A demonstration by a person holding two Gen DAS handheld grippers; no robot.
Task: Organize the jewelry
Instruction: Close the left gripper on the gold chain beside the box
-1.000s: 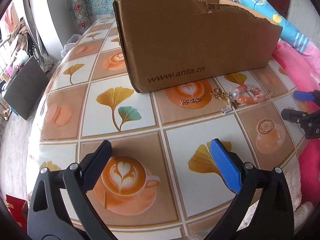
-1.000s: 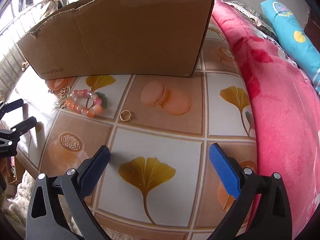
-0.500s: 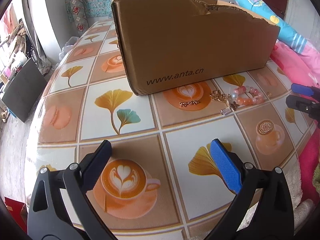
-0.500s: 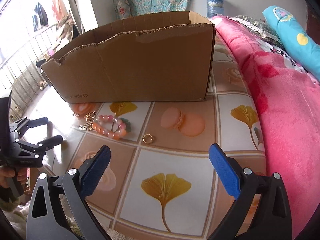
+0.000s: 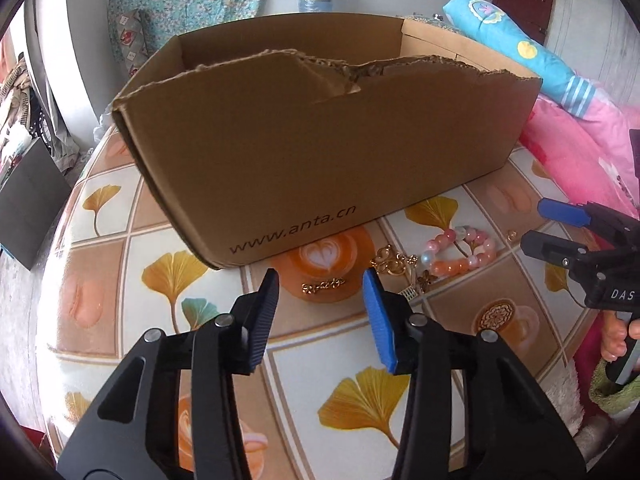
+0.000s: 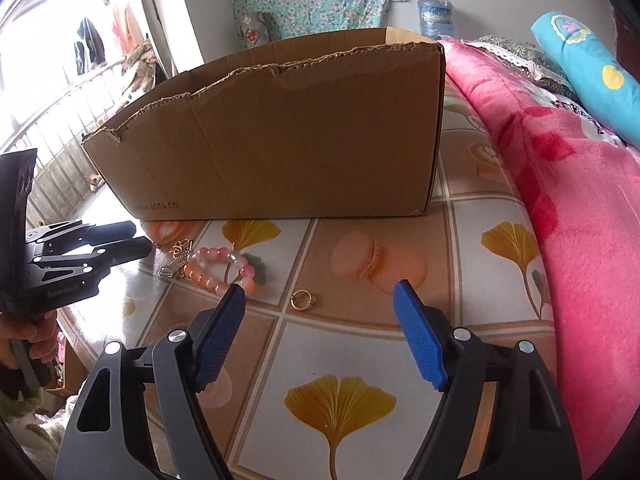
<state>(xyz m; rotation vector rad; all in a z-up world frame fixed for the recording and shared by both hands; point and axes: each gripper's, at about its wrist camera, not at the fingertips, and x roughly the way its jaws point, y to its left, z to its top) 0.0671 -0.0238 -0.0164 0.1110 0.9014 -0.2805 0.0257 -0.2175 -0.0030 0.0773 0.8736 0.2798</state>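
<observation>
A torn cardboard box (image 5: 320, 132) marked www.anta.cn stands on the patterned table (image 5: 224, 360). In front of it lie a short gold chain (image 5: 323, 286), a gold charm piece (image 5: 394, 262), a pink and orange bead bracelet (image 5: 460, 252) and a small gold ring (image 6: 303, 300). My left gripper (image 5: 322, 284) is open, its jaws either side of the gold chain, just above it. My right gripper (image 6: 320, 300) is open, low over the table, with the ring between its fingertips' line; it also shows in the left wrist view (image 5: 560, 228). The bracelet (image 6: 220, 270) lies left of its left finger.
A pink blanket (image 6: 560, 200) and a blue patterned pillow (image 6: 584, 60) lie along the table's right side. The box (image 6: 280, 140) stands close behind the jewelry. The table edge drops off at the left, with a railing (image 6: 52, 128) beyond.
My left gripper moved forward and right up to the gold chain and its jaws narrowed. My right gripper moved in toward the ring and its jaws narrowed too.
</observation>
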